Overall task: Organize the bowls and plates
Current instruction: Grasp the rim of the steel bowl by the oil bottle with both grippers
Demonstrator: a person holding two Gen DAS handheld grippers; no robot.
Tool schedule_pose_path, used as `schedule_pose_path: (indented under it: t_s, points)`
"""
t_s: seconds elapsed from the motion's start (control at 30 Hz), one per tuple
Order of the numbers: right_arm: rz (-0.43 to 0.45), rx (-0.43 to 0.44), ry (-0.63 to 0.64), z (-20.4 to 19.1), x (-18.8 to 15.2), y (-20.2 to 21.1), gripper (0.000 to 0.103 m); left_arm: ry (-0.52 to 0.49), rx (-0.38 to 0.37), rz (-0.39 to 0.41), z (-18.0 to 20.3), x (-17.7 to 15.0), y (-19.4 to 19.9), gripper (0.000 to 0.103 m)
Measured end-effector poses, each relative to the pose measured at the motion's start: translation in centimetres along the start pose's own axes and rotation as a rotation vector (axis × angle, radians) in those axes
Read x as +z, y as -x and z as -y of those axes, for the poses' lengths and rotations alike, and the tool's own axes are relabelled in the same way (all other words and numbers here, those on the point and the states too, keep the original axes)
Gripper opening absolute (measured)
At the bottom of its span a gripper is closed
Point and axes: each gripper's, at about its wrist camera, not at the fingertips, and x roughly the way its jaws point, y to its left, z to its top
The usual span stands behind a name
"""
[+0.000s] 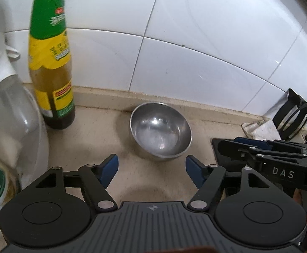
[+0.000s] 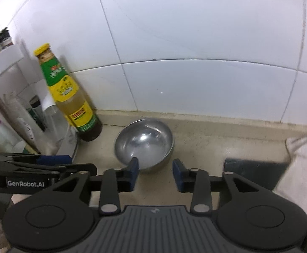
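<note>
Both the left claw (image 1: 152,169) and right claw (image 2: 155,174) hang apart and empty near the steel bowl (image 1: 160,127), parked far back by the sauce bottle (image 1: 51,63), apparently tidied out of the way.

Sauce bottle (image 1: 52,67); white rack (image 2: 5,63)

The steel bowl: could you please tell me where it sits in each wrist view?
Left wrist view: the steel bowl sits at centre, just beyond the open blue fingers.
Right wrist view: the steel bowl sits left of centre, its near rim behind the left blue finger.
Shared landmark: the yellow-and-green labelled sauce bottle, left of the bowl.
</note>
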Motion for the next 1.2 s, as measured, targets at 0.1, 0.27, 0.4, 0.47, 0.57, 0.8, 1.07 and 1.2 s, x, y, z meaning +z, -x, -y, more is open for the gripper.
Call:
schedule_pose_path:
  t_s: [0.1, 0.27, 0.4, 0.47, 0.57, 0.8, 1.07, 1.2]
  points:
    - [-0.016, -0.015, 0.014, 0.3, 1.0, -1.5, 0.040, 0.002, 0.010, -0.014, 0.0, 1.1, -1.5, 0.083]
    - [-0.070, -0.021, -0.030, 1.5, 2.0, -4.6, 0.042, 0.014, 0.024, -0.042, -0.3, 2.0, -4.2, 0.084]
    - [-0.111, -0.041, -0.057, 2.6, 2.2, -6.9, 0.042, 0.014, 0.046, -0.072, -0.6, 2.1, -6.3, 0.084]
    - [-0.130, -0.040, -0.056, 2.6, 2.2, -7.8, 0.042, 0.006, 0.069, -0.078, -0.7, 2.2, -7.4, 0.085]
    - [-0.142, -0.052, -0.044, 2.6, 2.3, -9.0, 0.042, 0.019, 0.093, -0.082, -1.1, 2.5, -8.6, 0.085]
    - [-0.219, -0.044, -0.086, 3.6, 2.5, -12.4, 0.042, 0.030, 0.076, -0.102, -1.6, 2.5, -10.6, 0.070]
    - [-0.259, 0.053, -0.112, 3.6, 2.3, -13.1, 0.018, -0.028, 0.065, -0.139, -0.9, 2.3, -12.2, 0.043]
    - [-0.255, 0.049, -0.105, 3.9, 2.0, -13.0, 0.016, -0.064, 0.070, -0.131, -0.8, 2.2, -11.7, 0.039]
